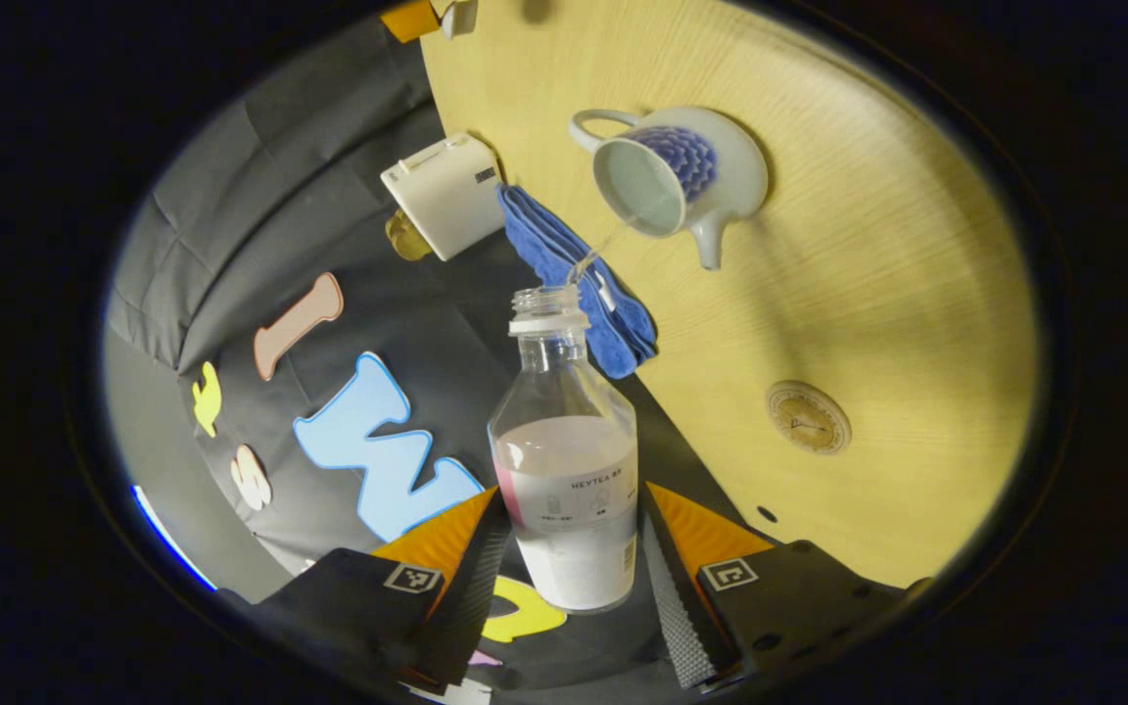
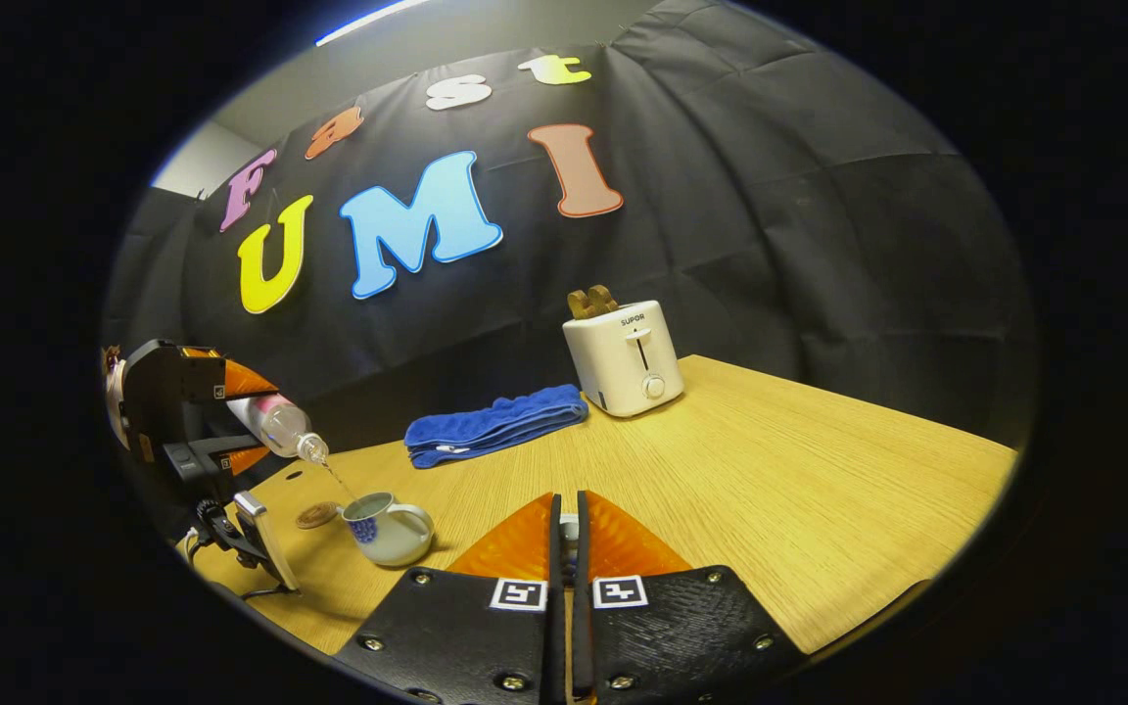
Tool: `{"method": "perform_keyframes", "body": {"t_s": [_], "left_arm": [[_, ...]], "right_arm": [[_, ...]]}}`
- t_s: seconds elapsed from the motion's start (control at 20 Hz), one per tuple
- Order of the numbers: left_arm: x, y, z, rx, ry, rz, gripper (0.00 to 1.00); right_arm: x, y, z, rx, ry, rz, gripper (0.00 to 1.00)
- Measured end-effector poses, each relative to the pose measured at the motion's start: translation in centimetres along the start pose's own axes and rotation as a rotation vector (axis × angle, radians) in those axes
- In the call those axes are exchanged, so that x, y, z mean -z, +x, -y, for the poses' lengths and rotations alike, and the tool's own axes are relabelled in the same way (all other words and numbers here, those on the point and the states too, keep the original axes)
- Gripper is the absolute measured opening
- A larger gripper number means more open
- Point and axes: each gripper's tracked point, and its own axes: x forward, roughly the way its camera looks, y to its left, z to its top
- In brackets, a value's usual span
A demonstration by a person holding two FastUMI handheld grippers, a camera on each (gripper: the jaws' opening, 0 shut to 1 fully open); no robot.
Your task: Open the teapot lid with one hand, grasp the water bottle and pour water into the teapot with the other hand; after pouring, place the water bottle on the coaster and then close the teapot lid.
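Clear water bottle point(image 1: 569, 470) tilted in left tongs point(image 1: 564, 548)

Counted across both views: one teapot point(image 1: 679, 176), one bottle point(image 1: 567, 460), one coaster point(image 1: 808, 417), one towel point(image 2: 495, 424), folded, one toaster point(image 2: 625, 357) with two brown pieces sticking out of its top, one table point(image 2: 770, 470), one phone point(image 2: 265, 540) on a stand, two grippers point(image 1: 569, 578) point(image 2: 567, 548).

Dim, warm overhead light; sharp centre, fisheye-warped edges, soft shadows.
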Motion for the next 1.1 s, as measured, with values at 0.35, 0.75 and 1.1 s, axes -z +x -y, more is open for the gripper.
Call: {"method": "perform_keyframes", "body": {"t_s": [0.35, 0.75, 1.1], "left_arm": [[0.0, -0.1, -1.0, -0.012, 0.051, -0.008, 0.87], [-0.1, -0.8, -2.0, -0.034, 0.115, -0.016, 0.86], [-0.1, -1.1, -3.0, -0.053, 0.128, -0.011, 0.87]], "right_arm": [[-0.1, -0.1, 0.2, -0.002, 0.012, 0.003, 0.03], [-0.2, -0.2, 0.4, 0.001, 0.010, 0.006, 0.03], [0.0, -0.2, 0.2, -0.004, 0.009, 0.001, 0.03]]}}
